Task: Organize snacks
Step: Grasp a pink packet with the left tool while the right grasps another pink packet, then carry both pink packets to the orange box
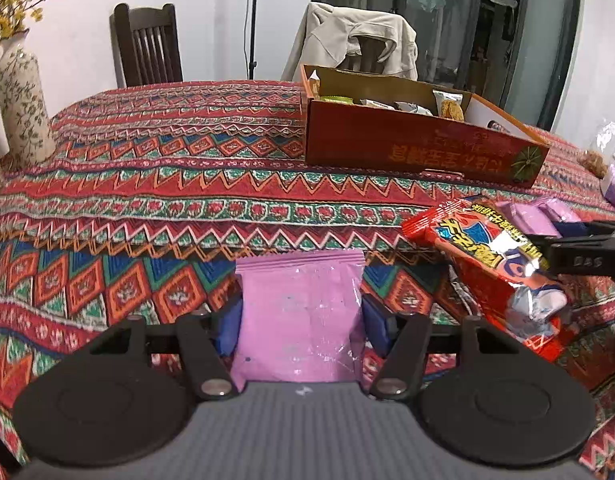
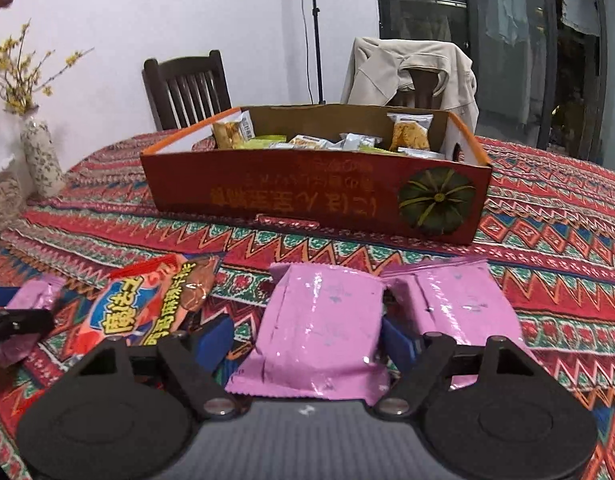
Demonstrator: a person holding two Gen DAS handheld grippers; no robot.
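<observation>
My left gripper [image 1: 301,316] is shut on a pink snack packet [image 1: 301,312], held just above the patterned tablecloth. My right gripper [image 2: 307,340] stands around another pink packet [image 2: 319,328]; its right pad touches the packet, while the left pad [image 2: 215,338] stands apart, so the jaws look open. A third pink packet [image 2: 455,308] lies beside it on the right. A red noodle-snack bag [image 2: 147,304] lies to its left and also shows in the left wrist view [image 1: 491,268]. The red cardboard box [image 2: 319,204] holding several snacks stands farther back, and shows in the left view [image 1: 419,148].
A patterned vase [image 1: 21,108] with yellow flowers stands at the table's far left. Two chairs [image 1: 147,46] stand behind the table, one draped with a beige jacket [image 1: 355,40]. More pink packets [image 1: 535,216] and a clear bag [image 1: 611,152] lie at the right.
</observation>
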